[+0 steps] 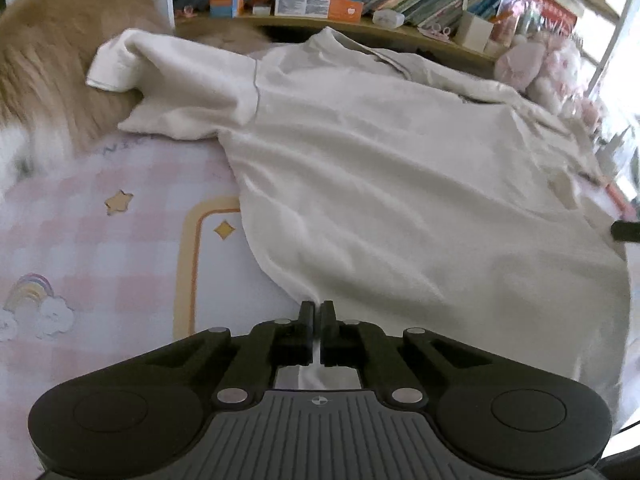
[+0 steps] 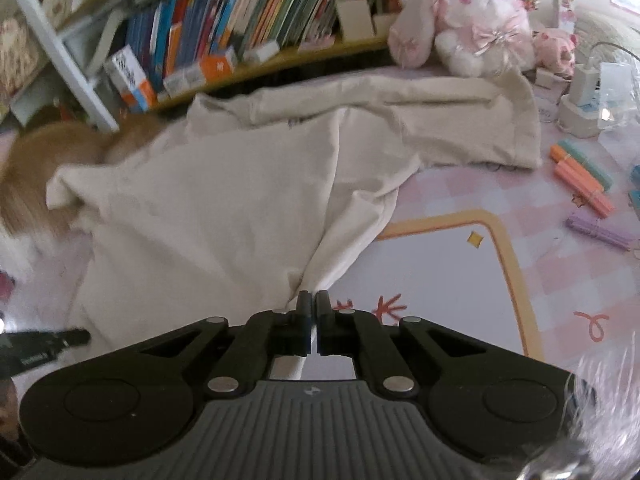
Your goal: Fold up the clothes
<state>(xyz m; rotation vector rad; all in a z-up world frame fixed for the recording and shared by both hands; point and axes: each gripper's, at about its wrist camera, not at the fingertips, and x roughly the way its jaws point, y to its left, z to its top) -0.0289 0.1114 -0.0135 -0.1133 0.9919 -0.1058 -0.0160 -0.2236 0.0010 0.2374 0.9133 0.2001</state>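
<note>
Cream fabric fills most of what we see: a cream shirt (image 1: pixel 380 168) lies spread over a pink checked mat (image 1: pixel 100 240) printed with stars and a rainbow. Our left claw (image 1: pixel 318 310) is closed tight on the shirt's near hem, a thin fold of cloth pinched between its fingers, and the body of the garment fans away ahead and to the right of it. One short sleeve (image 1: pixel 120 64) reaches far ahead and to the left, draped over something tan and furry (image 1: pixel 44 60) that is too blurred to identify.

Our right claw (image 2: pixel 313 300) is likewise clamped on a gathered bit of the shirt's (image 2: pixel 224 200) hem, with creases radiating up from the pinch; the cloth spreads ahead and to its left, while bare mat (image 2: pixel 460 280) lies to its right. Beyond the shirt runs a low shelf of books (image 2: pixel 224 36). Ahead and right of the right claw sit pink-and-white plush toys (image 2: pixel 476 20), and farther right several pastel highlighter pens (image 2: pixel 584 176) lie on the mat.
</note>
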